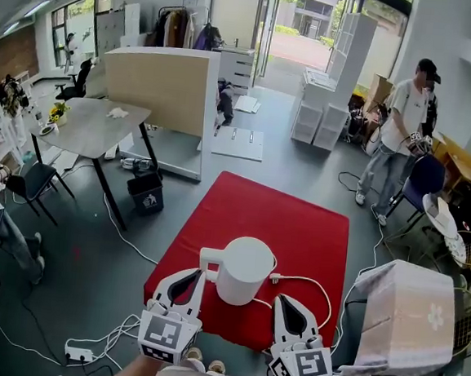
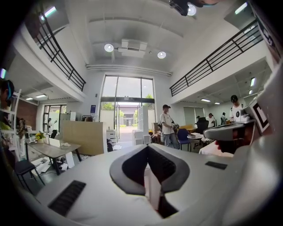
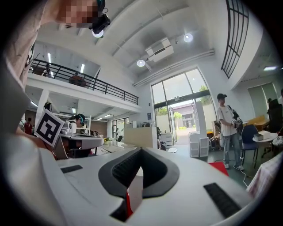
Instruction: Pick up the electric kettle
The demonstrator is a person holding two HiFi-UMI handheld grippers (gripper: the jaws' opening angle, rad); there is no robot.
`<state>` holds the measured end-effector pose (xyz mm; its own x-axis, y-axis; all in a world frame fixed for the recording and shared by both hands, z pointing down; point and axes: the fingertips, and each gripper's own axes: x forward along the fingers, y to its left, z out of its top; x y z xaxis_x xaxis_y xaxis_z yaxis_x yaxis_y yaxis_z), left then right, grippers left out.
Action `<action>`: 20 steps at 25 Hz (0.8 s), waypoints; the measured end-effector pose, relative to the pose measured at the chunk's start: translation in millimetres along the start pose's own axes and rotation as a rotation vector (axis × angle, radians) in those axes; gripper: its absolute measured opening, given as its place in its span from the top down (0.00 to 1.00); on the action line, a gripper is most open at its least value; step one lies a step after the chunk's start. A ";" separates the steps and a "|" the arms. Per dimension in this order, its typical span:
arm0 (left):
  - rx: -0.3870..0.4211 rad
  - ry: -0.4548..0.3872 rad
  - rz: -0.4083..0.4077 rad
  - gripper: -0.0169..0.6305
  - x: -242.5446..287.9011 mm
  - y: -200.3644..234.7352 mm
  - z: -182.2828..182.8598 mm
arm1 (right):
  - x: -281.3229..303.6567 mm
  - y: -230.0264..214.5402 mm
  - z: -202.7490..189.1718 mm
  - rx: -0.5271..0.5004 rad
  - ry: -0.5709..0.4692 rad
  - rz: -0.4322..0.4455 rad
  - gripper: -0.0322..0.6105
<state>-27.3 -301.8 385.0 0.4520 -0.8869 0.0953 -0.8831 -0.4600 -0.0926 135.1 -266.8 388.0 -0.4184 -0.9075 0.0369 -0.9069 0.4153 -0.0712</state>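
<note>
White electric kettle [image 1: 245, 270] upright on the red table [image 1: 298, 221], close to the near edge and about midway along it. Long axis vertical, lid on top. Handle [image 1: 209, 263] sticks out to the left in the head view, toward the left gripper [image 1: 199, 275]; spout not made out. Cord [image 1: 313, 284] leaves the base on the right and loops across the red top toward the near right corner. Left gripper just beside the handle, touching or not unclear; claw closed tip to tip, nothing gripped. Right gripper [image 1: 282, 298] near the kettle's right flank, by the cord, claw likewise together and empty. Both held level, flanking the kettle from the near side. Judged rigid, smooth-shelled, likely slippery on the round body and too wide there for a secure pinch. Weight unknown: light if dry, much heavier with water, contents hidden by the lid. Best hold judged to be the handle, pinched across its upright bar, with the claw opened first. Likely to drag on the cord and to tip away from the handle if lifted fast.
</note>
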 end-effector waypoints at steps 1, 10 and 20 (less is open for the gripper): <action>0.008 0.002 -0.002 0.99 1.6 1.1 -0.7 | 2.5 -0.3 -0.2 0.003 -0.003 -0.001 0.94; -0.006 0.049 -0.007 0.50 23.1 18.2 -22.0 | 21.3 -5.9 -1.8 0.005 -0.002 -0.024 0.94; 0.024 0.167 0.015 0.50 55.1 32.5 -85.9 | 35.6 -18.1 -8.3 0.009 0.018 -0.045 0.94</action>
<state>-41.9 -362.0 472.4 0.4099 -0.8751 0.2572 -0.8852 -0.4496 -0.1191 136.2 -306.2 398.8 -0.3777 -0.9241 0.0585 -0.9246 0.3730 -0.0776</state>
